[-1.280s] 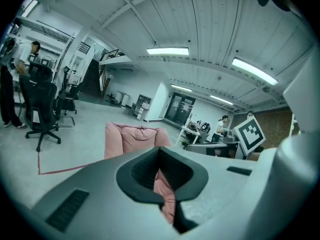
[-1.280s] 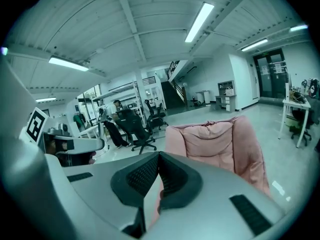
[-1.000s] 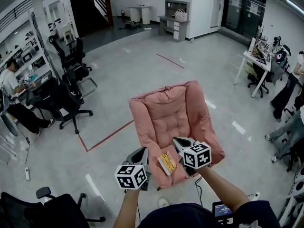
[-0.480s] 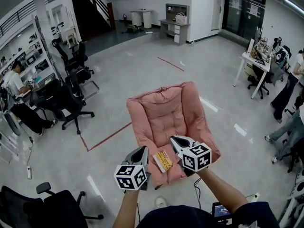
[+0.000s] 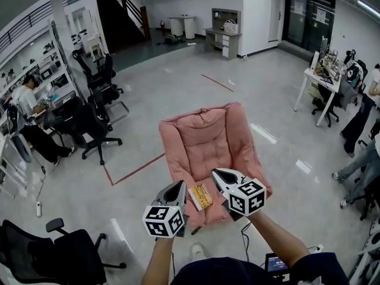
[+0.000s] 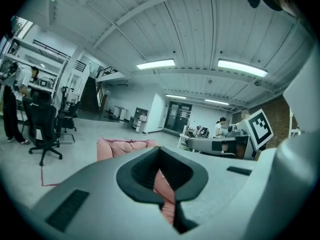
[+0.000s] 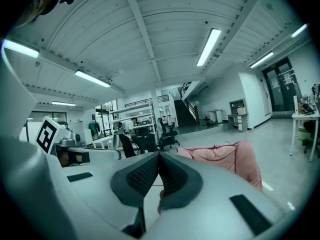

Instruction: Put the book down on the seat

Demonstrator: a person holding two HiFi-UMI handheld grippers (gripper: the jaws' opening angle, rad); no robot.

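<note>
The book [image 5: 202,196], a thin yellow paperback that looked light, slightly bendable and easiest to pinch by an overhanging edge, lay flat near the front edge of the seat [image 5: 209,165] of the pink armchair [image 5: 205,129], between the left tool [image 5: 176,190] and the right tool [image 5: 222,177], both with jaws together and empty.

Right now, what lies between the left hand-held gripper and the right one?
In the head view, a yellow book lies on the front of the pink armchair seat, between the left hand-held gripper and the right hand-held gripper.
</note>
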